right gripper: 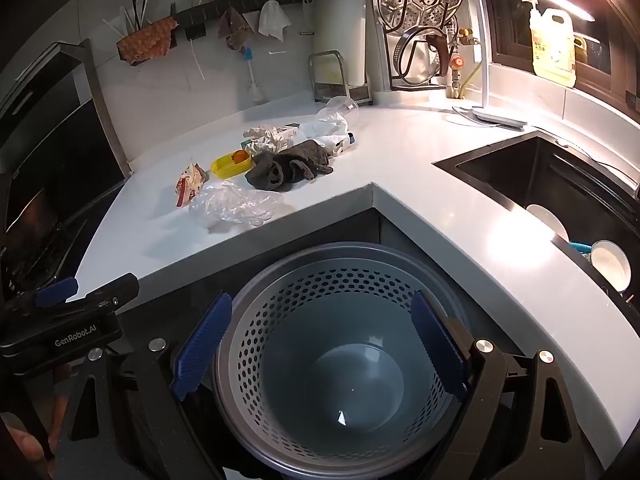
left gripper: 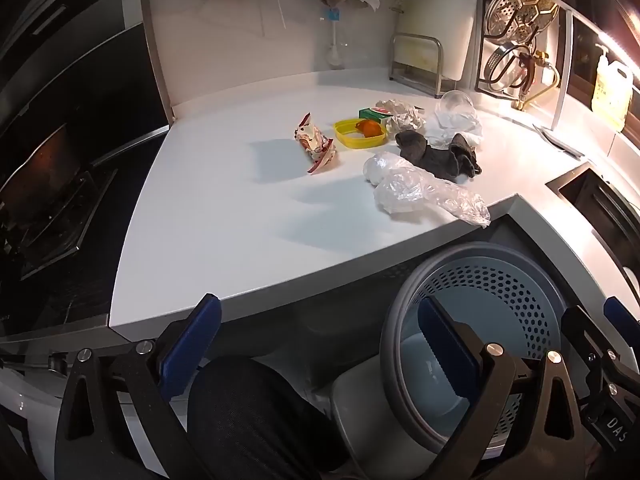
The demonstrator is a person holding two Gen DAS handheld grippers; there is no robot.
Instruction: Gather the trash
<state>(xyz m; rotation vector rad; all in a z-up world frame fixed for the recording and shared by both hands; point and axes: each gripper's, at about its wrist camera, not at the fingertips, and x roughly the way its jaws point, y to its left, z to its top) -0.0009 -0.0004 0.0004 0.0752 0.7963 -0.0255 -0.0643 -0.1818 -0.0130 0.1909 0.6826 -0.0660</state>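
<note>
Trash lies in a cluster on the white counter (left gripper: pixel 224 216): a crumpled printed wrapper (left gripper: pixel 315 145), a yellow lid with orange peel (left gripper: pixel 359 132), a green carton (left gripper: pixel 374 114), crumpled paper (left gripper: pixel 402 114), a dark rag (left gripper: pixel 438 155), clear plastic film (left gripper: pixel 424 194) and a tipped clear cup (left gripper: pixel 456 104). The same pile shows in the right wrist view, with the film (right gripper: pixel 234 204) and rag (right gripper: pixel 288 166) nearest. A grey perforated bin (right gripper: pixel 340 352) stands empty below the counter corner. My left gripper (left gripper: pixel 316 344) is open, short of the counter edge. My right gripper (right gripper: pixel 320 348) hangs open above the bin.
A dark sink (right gripper: pixel 552 184) with white dishes is set into the counter at right. A stove (left gripper: pixel 48 200) lies at left. Utensil racks, hanging cloths and a soap bottle (right gripper: pixel 554 42) line the back wall. A dark-clothed knee (left gripper: pixel 256 420) is below the left gripper.
</note>
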